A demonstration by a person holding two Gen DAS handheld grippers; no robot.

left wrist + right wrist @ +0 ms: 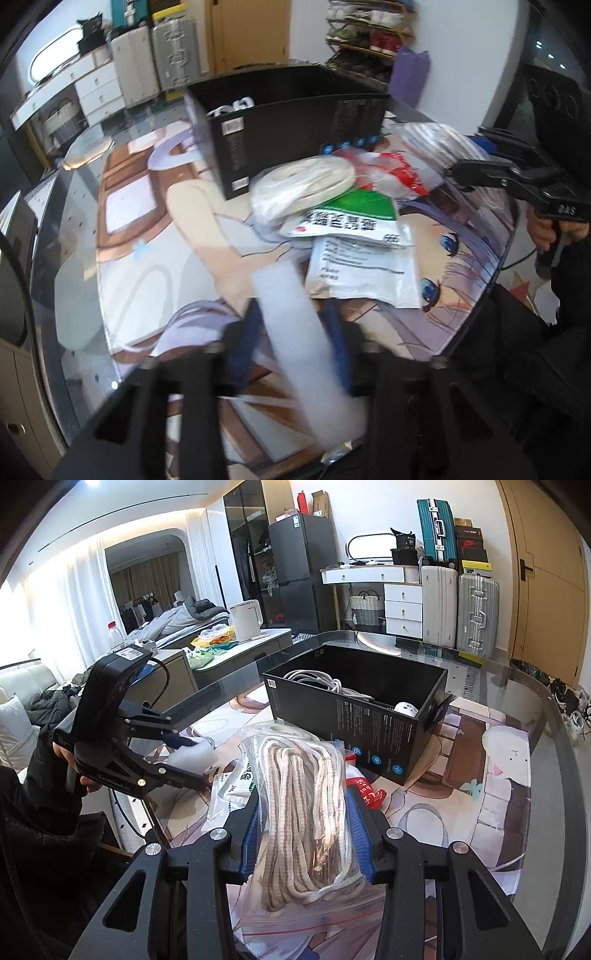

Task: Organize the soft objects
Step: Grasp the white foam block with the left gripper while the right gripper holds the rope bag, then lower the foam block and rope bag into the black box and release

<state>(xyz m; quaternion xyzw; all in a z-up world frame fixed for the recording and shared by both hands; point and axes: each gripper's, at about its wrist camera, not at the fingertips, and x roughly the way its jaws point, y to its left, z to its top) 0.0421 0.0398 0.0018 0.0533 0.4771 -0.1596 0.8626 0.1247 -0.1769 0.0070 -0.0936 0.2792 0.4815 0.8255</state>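
Observation:
In the left wrist view my left gripper (291, 321) is shut on a white foam strip (288, 314) that rises slantwise between its blue pads (334, 332). The right wrist view shows the left gripper (192, 755) at the left, low over the mat, with the white foam strip (194, 757) in it. My right gripper (303, 812) is shut on a clear bag of striped rope (299, 797). From the left wrist the right gripper (456, 171) reaches in from the right with the rope bag (432, 142). An open black box (354, 716) (295, 122) behind the pile holds a white cable (325, 685).
On the printed mat (155, 236) lie a bagged white cord coil (303, 184), a green-and-white packet (351, 218), a white pouch (364, 273) and a red-and-white bag (400, 171). The glass table's rim (55, 258) curves at the left. A person's hand (539, 229) holds the right gripper.

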